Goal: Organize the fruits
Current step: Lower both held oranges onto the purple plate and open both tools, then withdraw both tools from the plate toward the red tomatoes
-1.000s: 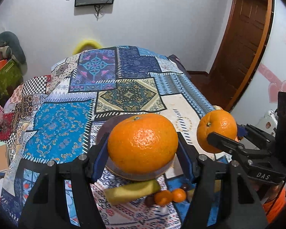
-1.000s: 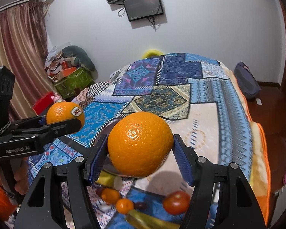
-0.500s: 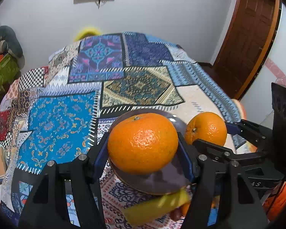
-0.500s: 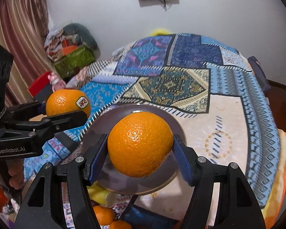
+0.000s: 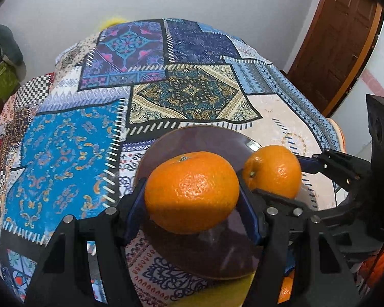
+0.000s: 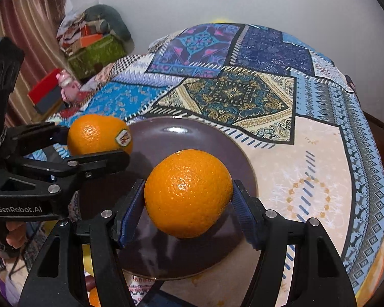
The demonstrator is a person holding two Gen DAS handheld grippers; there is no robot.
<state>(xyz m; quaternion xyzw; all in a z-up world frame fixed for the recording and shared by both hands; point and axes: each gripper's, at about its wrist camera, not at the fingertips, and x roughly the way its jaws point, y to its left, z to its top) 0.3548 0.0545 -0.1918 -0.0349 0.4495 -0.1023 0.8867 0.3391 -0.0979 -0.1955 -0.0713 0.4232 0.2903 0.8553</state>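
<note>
My left gripper is shut on an orange and holds it above a dark brown plate on the patchwork bedspread. My right gripper is shut on a second orange above the same plate. In the left wrist view the right gripper's orange hangs to the right over the plate's rim. In the right wrist view the left gripper's orange, with a sticker, hangs over the plate's left rim.
The patchwork bedspread covers the bed. A yellow banana and small orange fruits lie near the plate's near edge. A wooden door stands at the right. Boxes and clutter sit at the left wall.
Both grippers have moved forward and down with their oranges, now over the plate. The plate fills more of both views and the loose fruits have slid under the near edge.
</note>
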